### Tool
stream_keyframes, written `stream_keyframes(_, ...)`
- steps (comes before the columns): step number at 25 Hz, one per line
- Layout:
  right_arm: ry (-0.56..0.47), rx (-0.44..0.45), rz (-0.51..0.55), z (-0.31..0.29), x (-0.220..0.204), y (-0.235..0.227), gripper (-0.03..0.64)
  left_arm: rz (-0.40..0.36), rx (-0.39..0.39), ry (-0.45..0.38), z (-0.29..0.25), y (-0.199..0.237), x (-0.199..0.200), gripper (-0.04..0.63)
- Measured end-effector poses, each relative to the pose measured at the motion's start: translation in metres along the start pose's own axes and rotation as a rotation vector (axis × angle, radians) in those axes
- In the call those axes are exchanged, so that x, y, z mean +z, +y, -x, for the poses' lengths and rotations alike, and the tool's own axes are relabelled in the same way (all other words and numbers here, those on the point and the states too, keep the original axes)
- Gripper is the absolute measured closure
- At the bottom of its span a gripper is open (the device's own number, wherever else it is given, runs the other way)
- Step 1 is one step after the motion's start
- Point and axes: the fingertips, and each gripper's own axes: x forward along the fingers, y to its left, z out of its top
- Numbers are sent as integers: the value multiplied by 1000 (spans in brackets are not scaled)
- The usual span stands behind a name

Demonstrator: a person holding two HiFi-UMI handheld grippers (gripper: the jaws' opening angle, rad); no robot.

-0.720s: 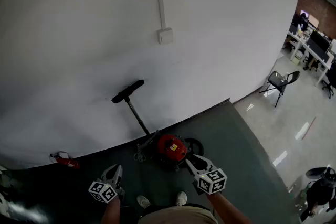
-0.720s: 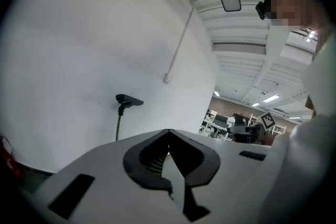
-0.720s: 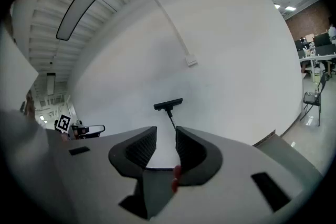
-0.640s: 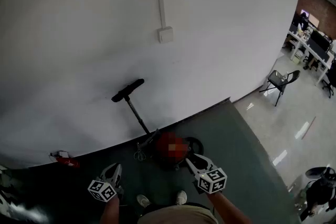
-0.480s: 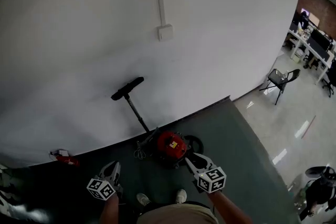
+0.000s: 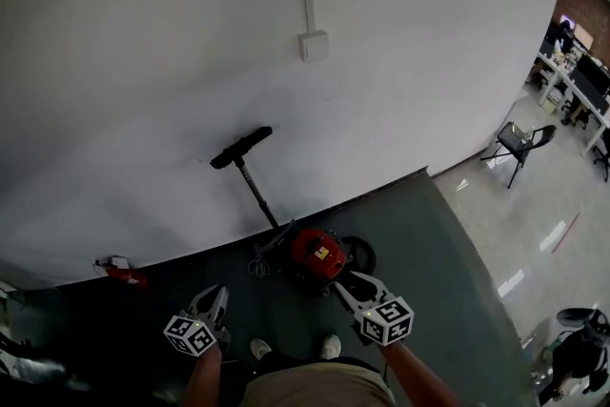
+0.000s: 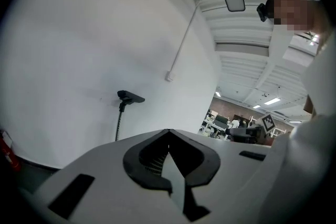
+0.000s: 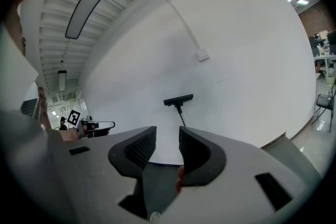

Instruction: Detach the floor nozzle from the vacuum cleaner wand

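The vacuum's black floor nozzle (image 6: 241,148) stands up high against the white wall on its thin wand (image 6: 257,188). The wand runs down to the red canister (image 6: 317,253) on the dark mat. The nozzle also shows far off in the left gripper view (image 7: 130,96) and the right gripper view (image 8: 178,99). My left gripper (image 6: 213,297) hovers short of the canister, jaws shut tip to tip (image 7: 168,131) and empty. My right gripper (image 6: 345,282) hangs just before the canister. Its pads (image 8: 143,145) stand nearly together with a slim gap and nothing in it.
A white wall box (image 6: 314,45) with a conduit sits above the nozzle. A small red object (image 6: 120,271) lies at the wall's foot on the left. A folding chair (image 6: 519,140) and office desks stand far right, beyond the mat's edge (image 6: 448,234). The person's shoes (image 6: 259,348) show at the bottom.
The head view has shifted a little, so the vacuum sits slightly further right. Both grippers stay low before the body and hold nothing.
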Motion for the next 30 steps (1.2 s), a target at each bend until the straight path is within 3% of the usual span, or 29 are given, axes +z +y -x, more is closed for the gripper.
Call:
stream_keyframes(11,28,-8,-32,-46,-14,19,492,41,-61,48,0,22,-16,591)
stream_keyframes(30,46,-134,6,-155,-1,87,492,89,-177,41,22,158,22,591)
